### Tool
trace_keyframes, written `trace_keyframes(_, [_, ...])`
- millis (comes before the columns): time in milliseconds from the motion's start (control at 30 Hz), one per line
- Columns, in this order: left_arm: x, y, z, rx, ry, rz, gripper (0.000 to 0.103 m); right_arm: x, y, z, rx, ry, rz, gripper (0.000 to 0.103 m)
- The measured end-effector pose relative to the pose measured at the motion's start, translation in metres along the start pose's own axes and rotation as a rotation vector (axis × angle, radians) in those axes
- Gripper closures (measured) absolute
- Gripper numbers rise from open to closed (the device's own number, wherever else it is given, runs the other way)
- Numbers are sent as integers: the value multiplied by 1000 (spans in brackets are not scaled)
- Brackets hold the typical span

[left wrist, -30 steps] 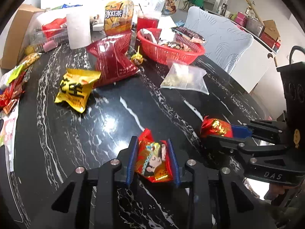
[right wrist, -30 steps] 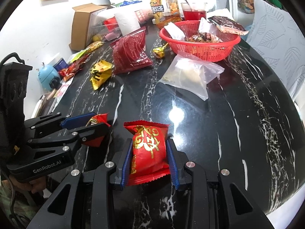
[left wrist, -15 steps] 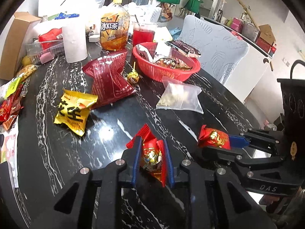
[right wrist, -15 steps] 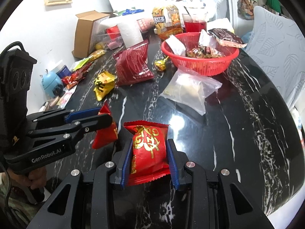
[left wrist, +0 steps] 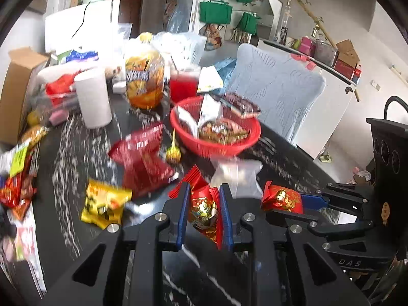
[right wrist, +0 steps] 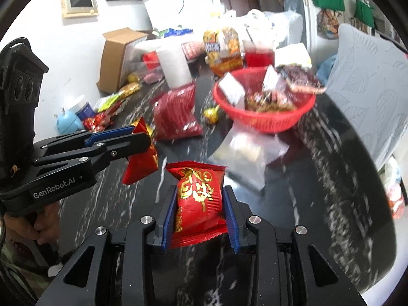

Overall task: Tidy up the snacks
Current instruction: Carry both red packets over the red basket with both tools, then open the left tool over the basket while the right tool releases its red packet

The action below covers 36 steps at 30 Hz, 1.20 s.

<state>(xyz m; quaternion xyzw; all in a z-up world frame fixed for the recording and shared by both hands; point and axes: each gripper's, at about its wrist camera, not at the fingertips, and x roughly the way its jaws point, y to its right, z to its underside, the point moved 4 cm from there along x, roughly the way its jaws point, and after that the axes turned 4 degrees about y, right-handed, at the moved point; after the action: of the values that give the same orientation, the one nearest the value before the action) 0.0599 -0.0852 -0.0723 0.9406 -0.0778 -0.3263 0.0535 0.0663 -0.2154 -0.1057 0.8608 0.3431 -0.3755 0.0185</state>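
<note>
Two red snack packets held up short of the red basket (left wrist: pixel 216 148)

The narrow figure-printed packet (left wrist: pixel 204 211) and the plump gold-lettered packet (right wrist: pixel 199 199) each sat pinched, clear of the table.

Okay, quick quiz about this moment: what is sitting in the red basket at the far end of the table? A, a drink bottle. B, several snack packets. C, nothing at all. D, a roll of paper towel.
B: the red basket holds several snack packets, white, dark and mixed wrappers piled inside it, while the paper roll and the drink bottle stand on the table beyond it.
</note>
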Motion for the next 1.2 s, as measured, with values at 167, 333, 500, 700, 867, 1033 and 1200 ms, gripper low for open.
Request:
trace_keyframes(167, [7,4,-26,29,28,18,80,-5,11,-24,-14,47,20,69])
trace_keyframes(333, [23,5,-51,44,48,35,80,-4,21,-46,-24,74,35,69])
trace_keyframes(500, [45,5,-77,73,63,41,80,0,35,-66,-25,96,51,69])
trace_keyframes(700, [76,11,-108,102,81,64,80,10,57,-89,-19,113,71,69])
trace_keyframes(867, [106,11,-121,106,68,61,80,23,75,-104,-14,112,83,69])
trace_keyframes(1033, [134,11,-125,149,48,27,77,40,88,-110,-9,90,82,69])
trace_keyframes(1200, [155,4,-120,139,-26,-19,60,54,95,-111,-5,65,74,69])
